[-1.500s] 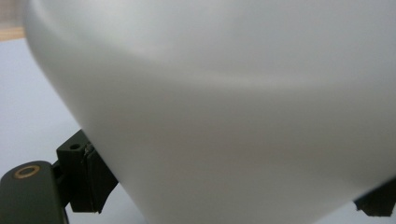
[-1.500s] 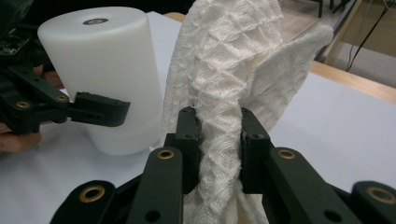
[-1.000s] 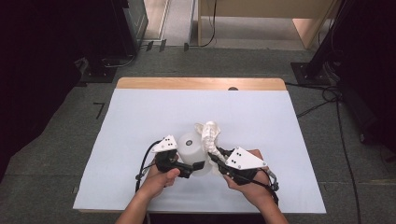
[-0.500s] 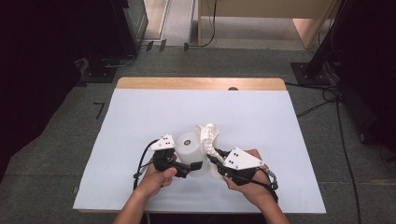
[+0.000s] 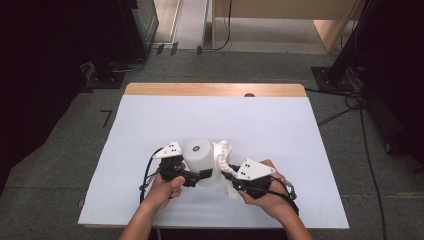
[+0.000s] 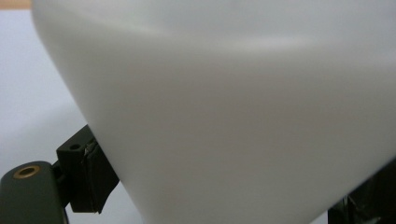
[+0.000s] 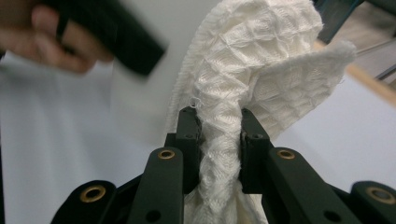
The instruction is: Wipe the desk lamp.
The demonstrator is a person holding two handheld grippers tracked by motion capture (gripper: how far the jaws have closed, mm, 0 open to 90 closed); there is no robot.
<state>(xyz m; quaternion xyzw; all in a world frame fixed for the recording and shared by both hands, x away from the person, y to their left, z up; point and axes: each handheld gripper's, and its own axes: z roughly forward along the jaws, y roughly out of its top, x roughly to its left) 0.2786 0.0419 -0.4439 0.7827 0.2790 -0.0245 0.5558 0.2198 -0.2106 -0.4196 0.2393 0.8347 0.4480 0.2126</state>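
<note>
A smooth white cylinder (image 5: 200, 161) stands at the bench's (image 5: 280, 125) near middle, clamped by the left gripper (image 5: 202, 174). The right gripper (image 7: 218, 135) pinches a waffle-weave cloth (image 7: 252, 70) against its right side.

White table cover (image 5: 165, 120), bare wooden table edge (image 5: 215, 89) at the far side, grey carpet floor (image 5: 60, 165), black cables (image 5: 370, 150), dark equipment stands (image 5: 107, 75).

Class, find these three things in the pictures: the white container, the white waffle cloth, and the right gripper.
white container (image 5: 201, 160), high view, on its upper side wall.
white waffle cloth (image 7: 243, 60), right gripper view, on the bunched fold above the jaws.
right gripper (image 7: 219, 135), right gripper view, midway between its fingertips.
</note>
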